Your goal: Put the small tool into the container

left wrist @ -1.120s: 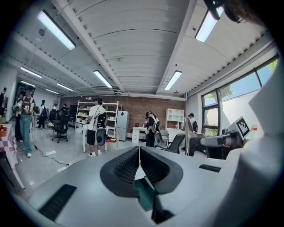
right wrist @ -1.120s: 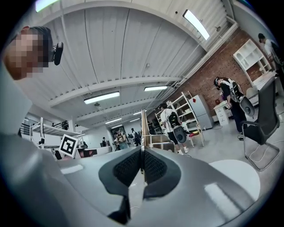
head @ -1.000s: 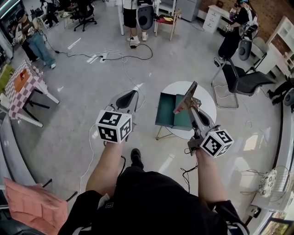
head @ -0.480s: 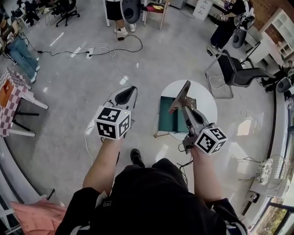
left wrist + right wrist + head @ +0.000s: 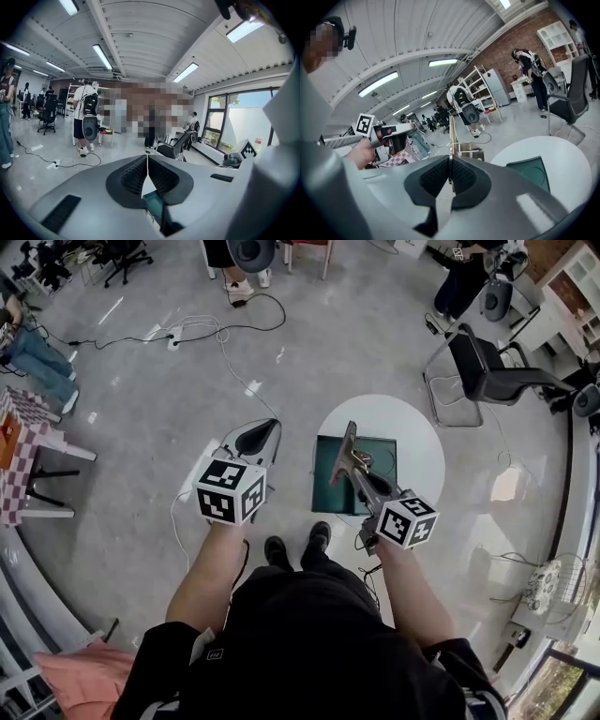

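A flat metal tool [image 5: 348, 447] with a long blade sticks up from my right gripper [image 5: 359, 471], whose jaws are shut on its base. It hangs over the left part of the green open container [image 5: 377, 463], which lies on the round white table [image 5: 417, 432]. In the right gripper view the tool [image 5: 453, 135] rises from the closed pads, with the container [image 5: 530, 171] lower right. My left gripper [image 5: 268, 426] is held to the left of the table over the floor, shut and empty. Its pads [image 5: 136, 174] meet along a thin line.
A black office chair [image 5: 495, 374] stands beyond the table at the right. Cables [image 5: 217, 326] trail across the grey floor. A checkered table [image 5: 13, 442] sits at the far left, a pink cloth [image 5: 70, 679] near my feet. Several people stand further off.
The table and container have drawn closer beneath me, and both shoes now show. The right gripper with the tool sits further left over the container. The left gripper has hardly moved.
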Demonstrator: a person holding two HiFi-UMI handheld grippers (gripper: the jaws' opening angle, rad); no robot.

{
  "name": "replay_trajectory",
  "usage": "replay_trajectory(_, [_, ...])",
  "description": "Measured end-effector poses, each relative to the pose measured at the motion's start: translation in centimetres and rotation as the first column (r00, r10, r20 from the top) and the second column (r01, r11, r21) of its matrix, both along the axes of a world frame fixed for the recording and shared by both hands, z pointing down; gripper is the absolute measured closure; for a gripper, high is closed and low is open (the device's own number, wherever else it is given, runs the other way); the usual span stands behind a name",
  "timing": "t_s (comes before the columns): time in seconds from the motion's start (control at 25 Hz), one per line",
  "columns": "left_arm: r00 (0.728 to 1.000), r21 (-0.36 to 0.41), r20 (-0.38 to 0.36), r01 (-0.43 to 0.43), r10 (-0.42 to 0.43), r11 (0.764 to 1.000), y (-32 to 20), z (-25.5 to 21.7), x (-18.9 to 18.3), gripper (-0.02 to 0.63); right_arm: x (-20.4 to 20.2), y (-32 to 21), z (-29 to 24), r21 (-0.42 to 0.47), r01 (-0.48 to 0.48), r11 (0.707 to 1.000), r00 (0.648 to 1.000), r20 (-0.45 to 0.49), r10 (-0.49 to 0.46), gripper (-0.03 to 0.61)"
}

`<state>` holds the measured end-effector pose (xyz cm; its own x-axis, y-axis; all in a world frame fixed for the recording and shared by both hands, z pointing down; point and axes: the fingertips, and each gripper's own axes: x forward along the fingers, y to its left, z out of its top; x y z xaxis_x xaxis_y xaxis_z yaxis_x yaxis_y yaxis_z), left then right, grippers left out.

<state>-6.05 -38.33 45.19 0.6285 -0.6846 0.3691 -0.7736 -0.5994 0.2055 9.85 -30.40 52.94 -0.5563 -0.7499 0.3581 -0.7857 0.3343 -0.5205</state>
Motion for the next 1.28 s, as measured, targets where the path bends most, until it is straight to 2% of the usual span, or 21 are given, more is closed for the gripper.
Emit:
replay_trajectory(0.2, [0.999, -0.054, 0.035, -0.002, 0.004, 0.999, 0.0, 2.4, 3.1, 0.6, 0.0, -0.3, 5.9, -0.127, 0.083, 0.988, 0.996, 0.023, -0.081, 0.566])
replay_trajectory(0.36, [0.999, -0.069, 0.052, -0.004, 0.007, 0.998, 0.2, 3.4, 4.0, 0.6, 0.1, -0.5, 9.2, -0.203, 0.103, 0.974, 0.995, 0.03, -0.098, 0.566])
replay_trajectory(0.84, [0.996, -0.175, 0.057, -0.063, 0.074, 0.983, 0.0, 8.5, 3.2, 0.6, -0.9, -0.4, 15.6, -0.403, 0.048, 0.914, 0.999, 0.015, -0.046, 0.566])
replay_trajectory(1.04, [0.996, -0.209, 0.047, -0.065, 0.076, 0.976, -0.1, 10.4, 2.2, 0.6, -1.0, -0.7, 18.2, -0.471, 0.011, 0.882, 0.999, -0.024, -0.025, 0.566])
replay_trajectory(1.28, [0.996, -0.221, 0.037, -0.075, 0.086, 0.972, 0.5, 10.9, 2.0, 0.6, -0.7, 0.0, 21.1, -0.547, -0.013, 0.837, 0.995, -0.09, -0.043, 0.566])
